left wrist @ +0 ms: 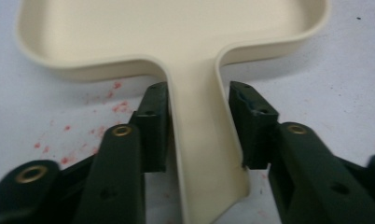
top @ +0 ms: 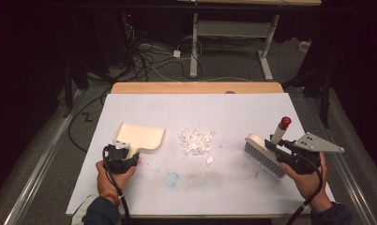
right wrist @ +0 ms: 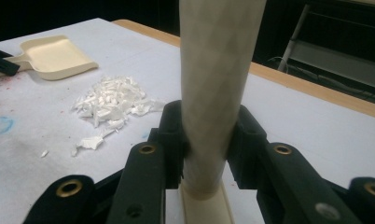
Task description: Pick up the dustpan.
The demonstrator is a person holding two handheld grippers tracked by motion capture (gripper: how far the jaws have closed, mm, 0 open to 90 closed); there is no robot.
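Your right gripper clamps the brush handle; your left gripper pinches the dustpan handle. Paper scraps lie between them on the table. Sweep too briskly and scraps may scatter past the pan.

Cables and desk frame behind table

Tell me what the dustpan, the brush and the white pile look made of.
Dustpan: probably moulded plastic, cream, smooth with a soft sheen and rounded rims. Brush: cream handle, likely plastic, with a glossy red cap and pale bristles, probably synthetic. White pile: thin torn scraps, seemingly paper, matte.
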